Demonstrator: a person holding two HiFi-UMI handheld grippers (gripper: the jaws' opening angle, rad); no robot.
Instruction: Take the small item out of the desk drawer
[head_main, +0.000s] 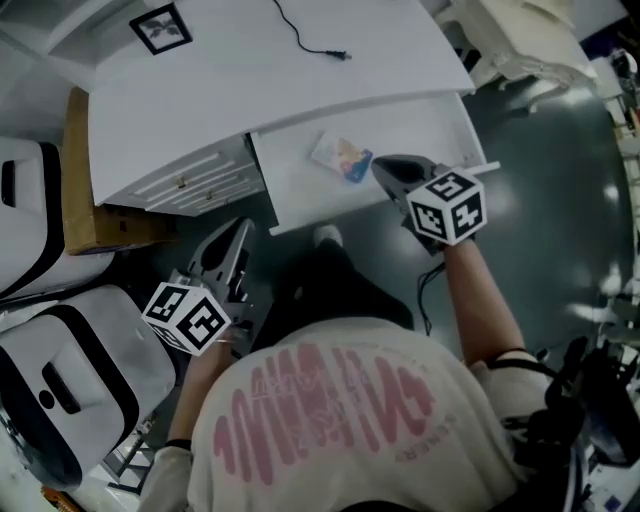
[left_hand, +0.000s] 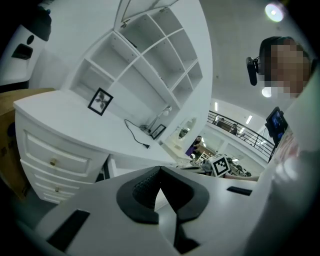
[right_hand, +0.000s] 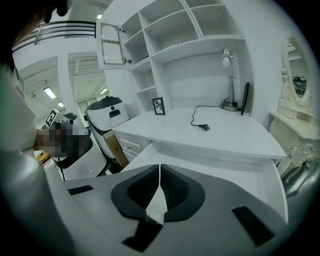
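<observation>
The white desk drawer (head_main: 410, 125) stands pulled open under the desktop. In it lies a small flat packet (head_main: 340, 157), printed in blue and yellow. My right gripper (head_main: 378, 167) reaches over the drawer from the right. Its jaws are shut and empty, with the tips right beside the packet's right edge. In the right gripper view the shut gripper (right_hand: 159, 168) covers the packet and only the drawer's back wall (right_hand: 220, 162) shows. My left gripper (head_main: 242, 228) hangs low in front of the desk's left side, shut on nothing. The left gripper view shows its closed gripper (left_hand: 160, 169).
A black cord with a plug (head_main: 318, 45) and a small picture frame (head_main: 160, 27) lie on the desktop. Small drawers with knobs (head_main: 190, 185) sit left of the open one. A cardboard box (head_main: 85, 200) and a white and black seat (head_main: 60, 370) stand at the left.
</observation>
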